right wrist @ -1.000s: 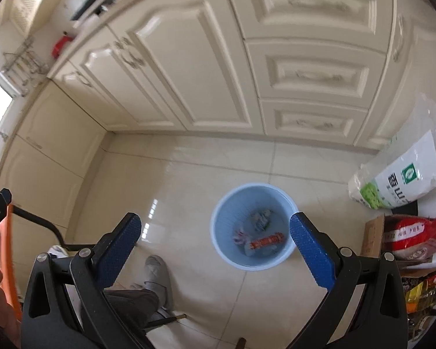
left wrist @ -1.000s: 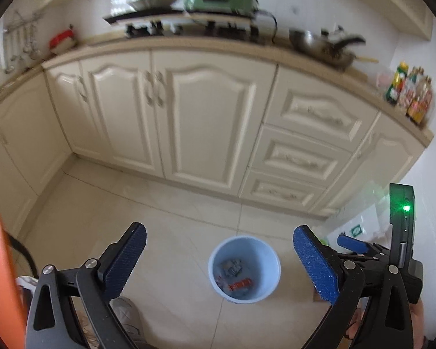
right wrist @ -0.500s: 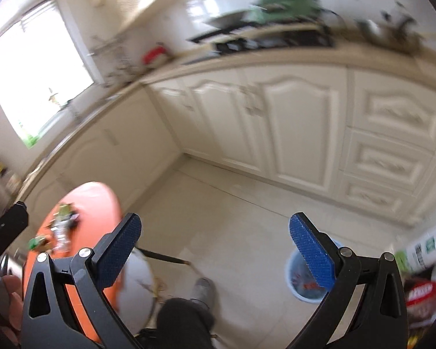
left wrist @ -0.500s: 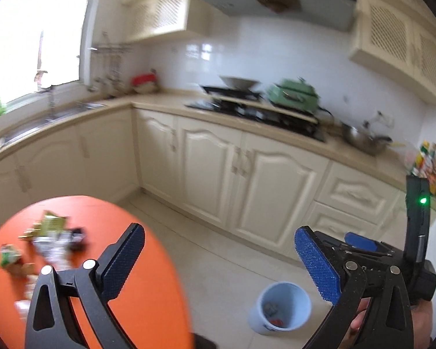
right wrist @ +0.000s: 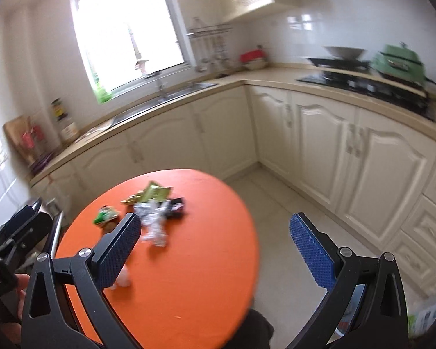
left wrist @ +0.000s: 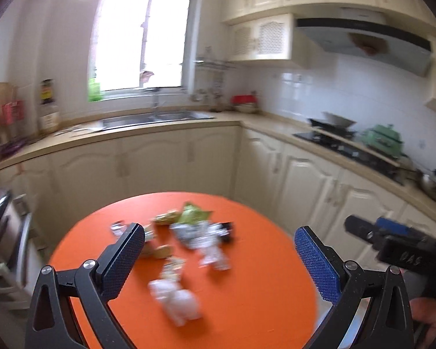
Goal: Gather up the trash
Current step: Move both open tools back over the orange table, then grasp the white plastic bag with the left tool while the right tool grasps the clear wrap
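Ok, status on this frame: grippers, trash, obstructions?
Left gripper open, empty. Right gripper open, empty. Trash scattered on orange table. Nothing blocking.

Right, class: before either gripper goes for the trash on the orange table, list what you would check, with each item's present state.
1. Left gripper open, empty: ok.
2. Right gripper open, empty: ok.
3. Trash in view on the orange table: ok.
4. Nearest piece, the white crumpled wad, lies apart from the others: ok.
5. Sharp picture for aiming: not ok, blurred.
6. Bin location: cannot tell, not in view.
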`<state>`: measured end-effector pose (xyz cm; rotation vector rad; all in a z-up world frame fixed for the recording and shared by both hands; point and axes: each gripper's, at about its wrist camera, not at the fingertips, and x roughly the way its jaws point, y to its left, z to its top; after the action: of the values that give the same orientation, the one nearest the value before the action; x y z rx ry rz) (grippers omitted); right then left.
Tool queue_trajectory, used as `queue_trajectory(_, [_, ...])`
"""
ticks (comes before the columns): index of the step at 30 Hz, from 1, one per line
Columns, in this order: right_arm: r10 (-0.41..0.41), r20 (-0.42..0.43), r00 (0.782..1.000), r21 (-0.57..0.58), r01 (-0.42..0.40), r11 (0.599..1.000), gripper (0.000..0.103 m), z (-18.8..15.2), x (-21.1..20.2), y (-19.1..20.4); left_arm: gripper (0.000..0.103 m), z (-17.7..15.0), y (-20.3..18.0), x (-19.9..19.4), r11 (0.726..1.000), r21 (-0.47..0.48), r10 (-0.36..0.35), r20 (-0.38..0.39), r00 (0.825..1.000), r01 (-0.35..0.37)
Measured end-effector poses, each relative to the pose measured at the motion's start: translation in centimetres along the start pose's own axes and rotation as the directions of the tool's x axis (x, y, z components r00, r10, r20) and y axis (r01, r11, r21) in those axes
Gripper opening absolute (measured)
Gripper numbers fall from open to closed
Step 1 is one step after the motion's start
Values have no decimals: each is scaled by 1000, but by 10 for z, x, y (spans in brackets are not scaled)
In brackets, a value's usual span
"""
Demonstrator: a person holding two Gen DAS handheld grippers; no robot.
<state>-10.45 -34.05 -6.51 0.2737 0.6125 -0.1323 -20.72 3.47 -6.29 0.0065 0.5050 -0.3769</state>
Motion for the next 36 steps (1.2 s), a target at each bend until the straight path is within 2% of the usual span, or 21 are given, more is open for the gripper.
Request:
queue_trajectory(6, [50, -13, 999, -49, -50, 998, 103, -3, 14, 36, 102, -20, 14, -37, 994, -35, 101, -6, 995, -101])
queue_trajectory(10, [68, -31, 997, -78, -70, 994, 103, -8, 24, 56, 102, -23, 19, -43, 987, -45, 152, -13, 988, -152])
queue_trajectory(15, [74, -63, 995, -128, -82, 988, 103, -17, 38, 72, 102, -12, 4, -3, 982, -71, 169, -69, 983, -174])
queue_trajectory(19, [54, -90, 994, -144, -67, 987, 103, -23, 54, 73, 102, -9, 5, 26, 982, -84, 159, -131, 979, -170])
queue_trajectory(22, [40, -119, 992, -145, -58, 988, 103, -28, 68, 68, 102, 5, 13, 61, 983, -87, 143, -180, 973, -160])
queue_trajectory(31, [20, -195, 981, -136, -48, 990, 103, -36, 112, 55, 102, 0, 32, 168, 986, -96, 97, -338, 936, -137])
queue_trajectory(36, [14, -232, 973, -132, -46, 990, 103, -40, 136, 51, 100, 9, 40, 215, 985, -102, 91, -375, 922, -138])
